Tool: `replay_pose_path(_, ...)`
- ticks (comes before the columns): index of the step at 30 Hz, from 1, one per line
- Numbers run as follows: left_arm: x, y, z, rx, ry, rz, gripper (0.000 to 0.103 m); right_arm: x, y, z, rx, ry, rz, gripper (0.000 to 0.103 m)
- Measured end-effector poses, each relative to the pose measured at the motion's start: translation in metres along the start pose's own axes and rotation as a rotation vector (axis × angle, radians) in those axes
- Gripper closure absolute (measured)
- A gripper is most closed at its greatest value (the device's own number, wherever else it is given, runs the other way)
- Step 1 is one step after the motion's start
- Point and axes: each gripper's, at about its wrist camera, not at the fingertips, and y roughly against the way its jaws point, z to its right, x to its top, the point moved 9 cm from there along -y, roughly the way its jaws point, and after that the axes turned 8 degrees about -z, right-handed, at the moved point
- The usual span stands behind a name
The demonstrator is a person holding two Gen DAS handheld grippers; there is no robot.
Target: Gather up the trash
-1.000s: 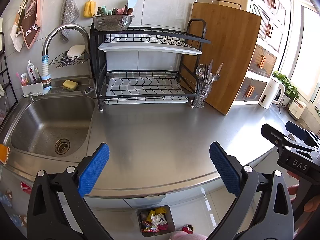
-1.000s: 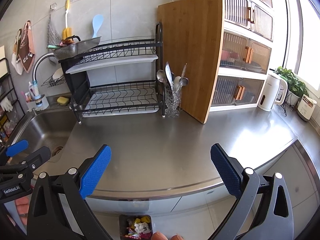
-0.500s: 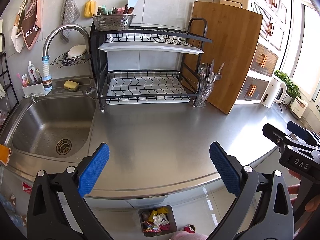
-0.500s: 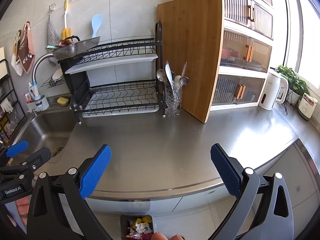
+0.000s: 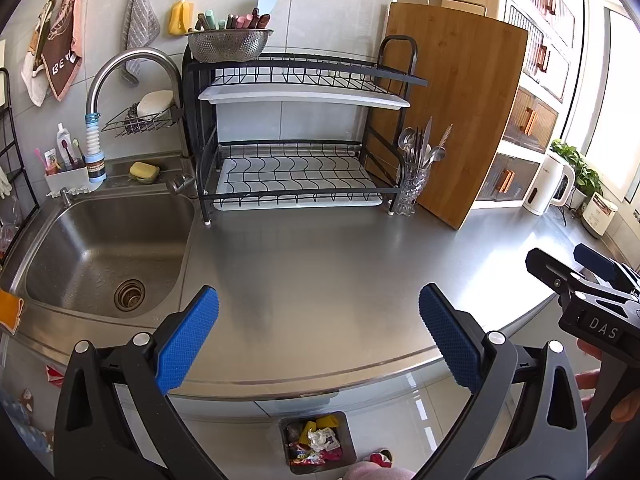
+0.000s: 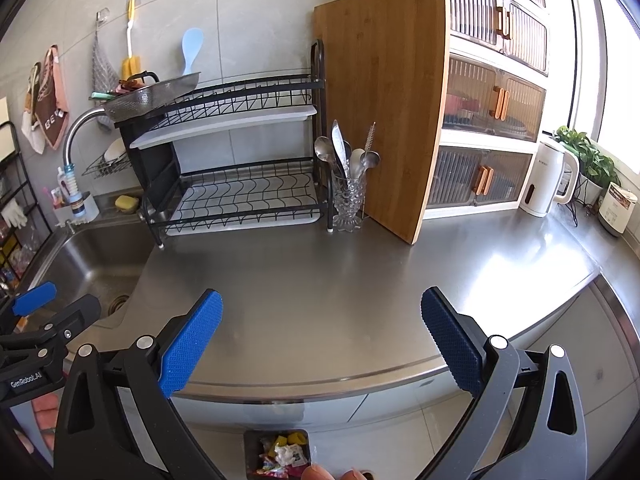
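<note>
While both pairs of tongs are hanging over the counter (image 5: 320,272) edge, I am seeing the left tongs (image 5: 318,340) spread apart and empty, and the right tongs (image 6: 322,338) likewise gaping with nothing between them. The trash (image 5: 314,442) is lying in the bin (image 5: 348,436) on the floor below. I am judging collection finished or nearly so; next I am scanning for any leftover scraps.

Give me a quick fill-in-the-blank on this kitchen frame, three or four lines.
1. Both grippers, left gripper and right gripper, are ____.
2. The wrappers lie in the trash bin on the ____.
3. The cutlery glass stands between the dish rack and the ____ board.
4. The colander sits on the rack's ____ tier.

Answers: open; floor; cutting; top
</note>
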Motion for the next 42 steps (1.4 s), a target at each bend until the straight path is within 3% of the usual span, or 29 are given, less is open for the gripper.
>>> replay_pose_path(36,0.003,0.004,0.002,0.006,0.014,0.020,0.008,0.001,-0.003,0.005,0.001,-0.006,-0.002,0.003)
replay_pose_path(42,0.005,0.006,-0.008,0.047,0.029,0.030,0.008,0.003,-0.004,0.006,0.004,-0.014,-0.003,0.003)
